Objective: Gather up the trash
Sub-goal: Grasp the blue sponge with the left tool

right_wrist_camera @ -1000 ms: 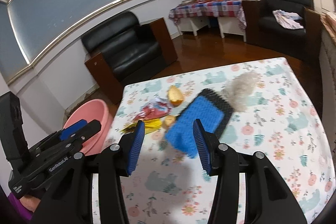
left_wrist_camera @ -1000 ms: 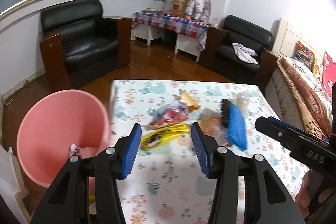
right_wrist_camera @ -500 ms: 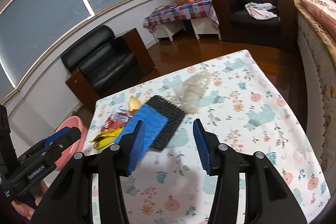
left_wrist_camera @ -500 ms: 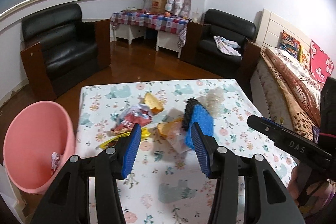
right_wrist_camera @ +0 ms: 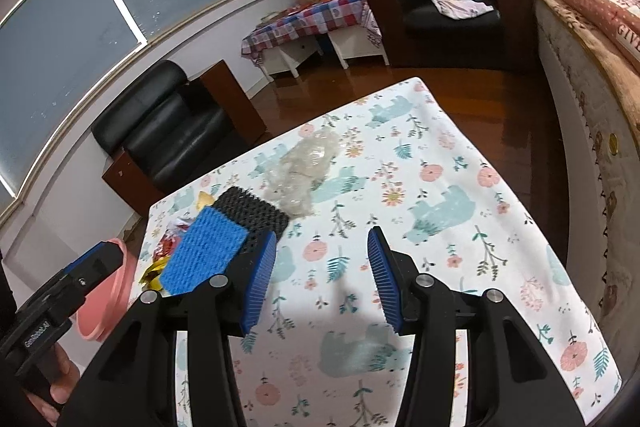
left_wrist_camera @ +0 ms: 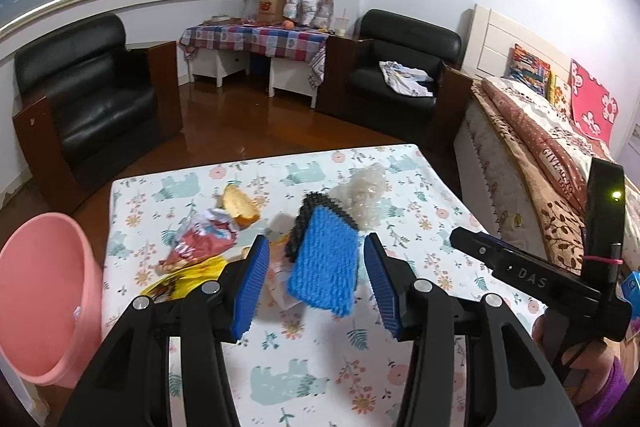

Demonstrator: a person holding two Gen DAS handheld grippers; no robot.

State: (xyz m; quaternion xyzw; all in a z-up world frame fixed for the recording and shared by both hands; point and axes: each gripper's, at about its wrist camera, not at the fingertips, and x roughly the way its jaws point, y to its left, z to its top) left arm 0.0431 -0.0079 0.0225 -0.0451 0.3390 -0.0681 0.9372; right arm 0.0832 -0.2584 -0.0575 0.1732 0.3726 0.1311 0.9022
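Trash lies on the floral tablecloth: a red snack wrapper, a yellow wrapper, an orange-yellow scrap, a crumpled clear plastic and a blue-and-black sponge pad. My left gripper is open and empty, above the table with the pad showing between its fingers. My right gripper is open and empty over the table; the pad and the clear plastic lie to its left and ahead.
A pink bin stands on the floor at the table's left edge, also in the right wrist view. Two black armchairs, a checkered side table and a bed ring the room.
The left gripper swung right, from the yellow wrapper to face the blue pad. The right gripper swung right too, from the pad towards the bare cloth. Both stayed open.
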